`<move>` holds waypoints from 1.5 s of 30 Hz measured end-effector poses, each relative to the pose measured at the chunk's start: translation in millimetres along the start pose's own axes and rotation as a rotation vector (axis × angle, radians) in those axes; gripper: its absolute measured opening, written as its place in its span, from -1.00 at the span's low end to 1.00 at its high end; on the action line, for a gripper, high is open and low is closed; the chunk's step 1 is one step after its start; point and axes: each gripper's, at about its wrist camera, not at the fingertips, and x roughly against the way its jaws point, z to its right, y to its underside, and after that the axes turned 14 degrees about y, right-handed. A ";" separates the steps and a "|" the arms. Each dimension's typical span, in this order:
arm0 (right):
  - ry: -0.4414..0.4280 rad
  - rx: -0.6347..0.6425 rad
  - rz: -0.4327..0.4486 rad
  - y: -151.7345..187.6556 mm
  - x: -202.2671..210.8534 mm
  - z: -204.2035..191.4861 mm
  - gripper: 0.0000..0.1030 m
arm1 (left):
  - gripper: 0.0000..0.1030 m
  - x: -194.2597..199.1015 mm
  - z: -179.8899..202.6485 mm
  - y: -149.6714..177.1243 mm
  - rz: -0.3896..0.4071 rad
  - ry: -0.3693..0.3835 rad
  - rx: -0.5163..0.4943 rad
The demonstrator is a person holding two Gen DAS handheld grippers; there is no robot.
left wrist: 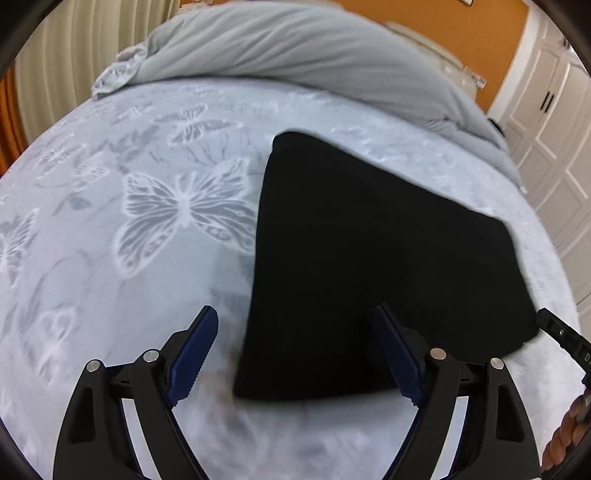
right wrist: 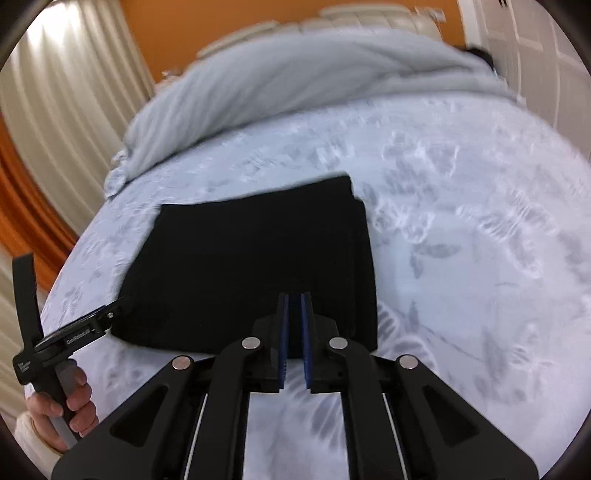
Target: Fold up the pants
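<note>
The black pants point(left wrist: 373, 258) lie folded into a compact rectangle on the pale butterfly-print bedspread point(left wrist: 147, 240). My left gripper point(left wrist: 295, 325) is open and empty, its jaws wide apart above the near left edge of the pants. In the right wrist view the folded pants point(right wrist: 251, 266) lie just ahead. My right gripper point(right wrist: 294, 306) has its blue pads nearly together with nothing between them, hovering over the near edge of the pants. The left gripper point(right wrist: 118, 306) shows at the left of that view, by the pants' near left corner.
A rolled grey duvet point(left wrist: 295, 48) lies across the far side of the bed. Cream curtains point(right wrist: 62, 92) and an orange wall point(right wrist: 229, 26) stand behind. White wardrobe doors point(left wrist: 554, 122) are at the right. A hand point(right wrist: 70, 402) holds the left gripper's handle.
</note>
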 end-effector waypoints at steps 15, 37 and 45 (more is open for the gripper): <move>-0.022 -0.077 0.046 83.6 126.5 -1.9 -0.87 | 0.59 155.2 80.7 86.6 0.106 -0.074 -0.255; 0.106 0.024 0.036 144.6 130.5 -7.9 -0.86 | 0.60 134.6 63.5 150.7 0.087 -0.106 -0.227; 0.108 0.037 0.026 147.7 128.8 -15.2 -0.86 | 0.60 133.0 62.0 151.4 0.091 -0.123 -0.228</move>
